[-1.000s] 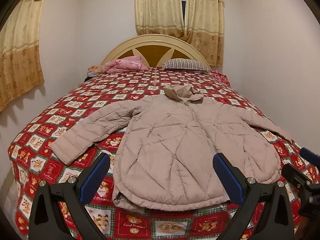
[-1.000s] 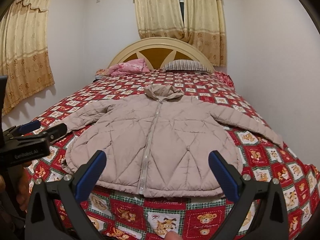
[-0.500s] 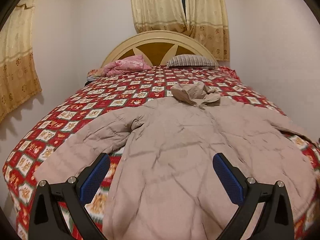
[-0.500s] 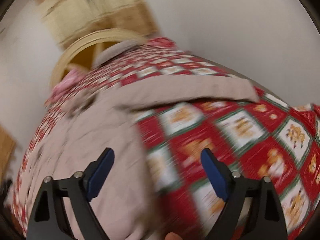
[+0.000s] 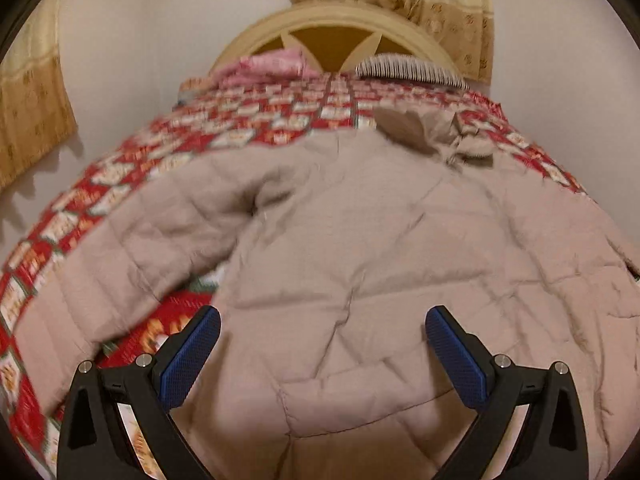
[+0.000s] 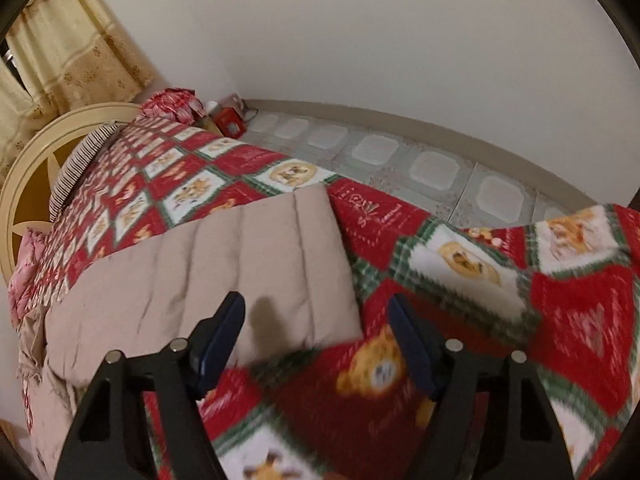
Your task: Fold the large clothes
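Bedspread (image 6: 560, 304) under jacket (image 5: 360, 260) | left hand-held gripper (image 5: 322, 350) spread | right hand-held gripper (image 6: 316, 340) narrowing, empty

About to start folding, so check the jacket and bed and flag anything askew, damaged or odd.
Nothing stands out. The jacket lies flat and face up on the bedspread, sleeves spread, with the right sleeve cuff near the bed edge. No tears or spills show, though both views are blurred.
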Tool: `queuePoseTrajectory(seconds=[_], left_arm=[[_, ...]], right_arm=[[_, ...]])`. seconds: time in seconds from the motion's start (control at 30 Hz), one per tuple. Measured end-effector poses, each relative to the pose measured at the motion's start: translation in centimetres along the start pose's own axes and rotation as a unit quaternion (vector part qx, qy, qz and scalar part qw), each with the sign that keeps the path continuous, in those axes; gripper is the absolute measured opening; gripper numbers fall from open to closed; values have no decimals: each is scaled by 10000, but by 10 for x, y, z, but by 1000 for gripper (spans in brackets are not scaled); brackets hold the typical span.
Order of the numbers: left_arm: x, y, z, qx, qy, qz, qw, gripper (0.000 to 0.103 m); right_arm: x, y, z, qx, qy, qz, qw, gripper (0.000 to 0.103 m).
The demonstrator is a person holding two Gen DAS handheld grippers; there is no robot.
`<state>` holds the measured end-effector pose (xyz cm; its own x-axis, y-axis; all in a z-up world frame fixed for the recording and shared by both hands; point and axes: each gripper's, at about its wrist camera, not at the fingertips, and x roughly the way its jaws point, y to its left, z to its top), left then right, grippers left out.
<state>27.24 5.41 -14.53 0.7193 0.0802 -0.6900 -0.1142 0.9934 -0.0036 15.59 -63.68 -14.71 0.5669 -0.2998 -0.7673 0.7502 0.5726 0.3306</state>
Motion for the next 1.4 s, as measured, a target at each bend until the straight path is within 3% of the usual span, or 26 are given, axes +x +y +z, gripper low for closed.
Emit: queuePoseTrajectory(seconds=[0.1, 0.13, 0.17, 0.23, 0.3, 0.43, 0.57, 0.73, 0.93, 1.17, 1.33, 1.4], left_arm=[[6, 1, -4, -87, 96, -62, 9999, 102], [6, 0, -5, -100, 103, -79, 9999, 102], [7, 0, -5, -110, 117, -90, 9998, 102], [7, 0, -6, -118, 121, -117, 9998, 102], [8, 2, -6, -133, 118, -142, 9997, 102], [9, 4, -5, -190, 118, -207, 9995, 102], [7, 7, -6, -261, 95, -289, 9992, 102], [4, 12, -7, -363, 48, -366, 9987, 102], [1, 15, -7, -452, 7, -452, 9980, 102], [0, 22, -9, -623, 8, -584, 9963, 102], [-2, 25, -10, -670, -28, -644, 9957, 102], [-4, 28, -11, -729, -32, -665, 9951, 102]], right_arm=[[18, 5, 7, -51, 242, 74, 9997, 68], [22, 7, 10, -70, 263, 111, 9996, 58], [23, 10, 12, -151, 261, 159, 9994, 38], [24, 15, 16, -240, 279, 379, 9986, 19], [16, 23, 21, -383, 159, 414, 9983, 16], [-26, 50, 31, -888, -549, 496, 9933, 14], [-85, 96, 38, -1583, -1329, 670, 9761, 14], [-155, 170, 28, -2561, -2159, 940, 9375, 13], [-217, 261, -20, -3693, -2802, 1518, 8730, 13], [-230, 350, -122, -5042, -2656, 2367, 7869, 13], [-204, 394, -198, -5745, -2269, 2647, 7406, 13], [-189, 407, -229, -5953, -2119, 2633, 7290, 13]])
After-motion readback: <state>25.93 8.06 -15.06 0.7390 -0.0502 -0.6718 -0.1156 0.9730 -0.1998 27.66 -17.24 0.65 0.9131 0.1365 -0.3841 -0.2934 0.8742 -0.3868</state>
